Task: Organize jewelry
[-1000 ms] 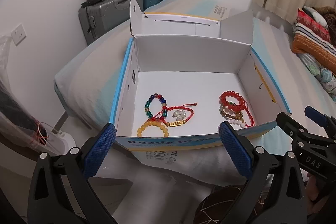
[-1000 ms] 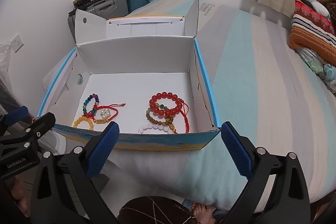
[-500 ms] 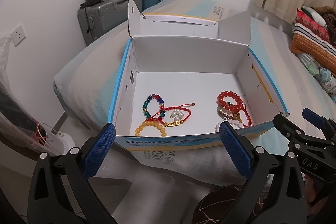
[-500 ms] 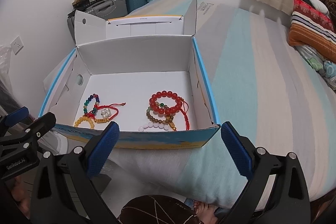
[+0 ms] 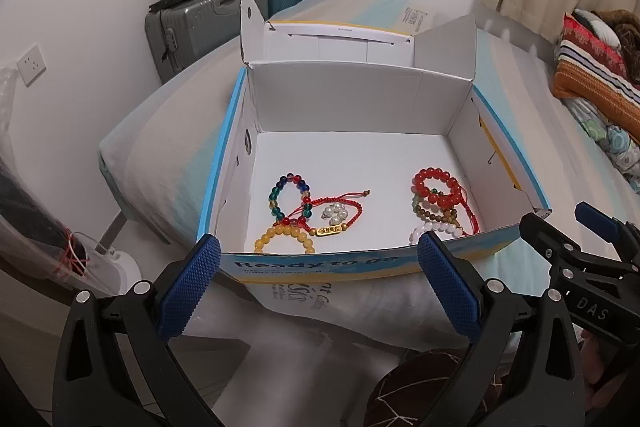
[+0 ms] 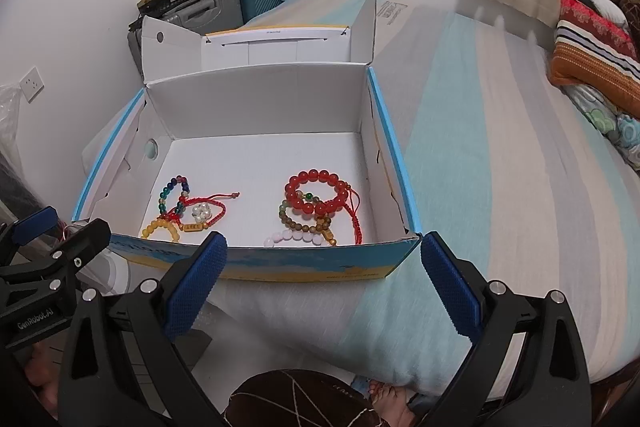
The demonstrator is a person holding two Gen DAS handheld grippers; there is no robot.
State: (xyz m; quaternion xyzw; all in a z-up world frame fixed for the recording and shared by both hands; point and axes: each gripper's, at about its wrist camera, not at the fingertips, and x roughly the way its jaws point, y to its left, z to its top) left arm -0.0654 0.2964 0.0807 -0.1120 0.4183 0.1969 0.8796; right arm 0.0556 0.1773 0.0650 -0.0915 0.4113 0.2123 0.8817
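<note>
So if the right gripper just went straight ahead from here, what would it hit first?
Probably the near front wall of the open box: the right gripper, jaws open, sits just short of it. Depth is unclear; slightly higher, it would clear into the bracelets.

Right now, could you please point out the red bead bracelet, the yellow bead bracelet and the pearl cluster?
red bead bracelet (image 6: 318,193): right wrist view, on its beads.
yellow bead bracelet (image 5: 285,235): left wrist view, top of its arc.
pearl cluster (image 5: 335,214): left wrist view, centre.

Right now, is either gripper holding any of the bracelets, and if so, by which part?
Nothing is held. The left gripper and right gripper are both open, short of the box; the bracelets lie inside it.
</note>
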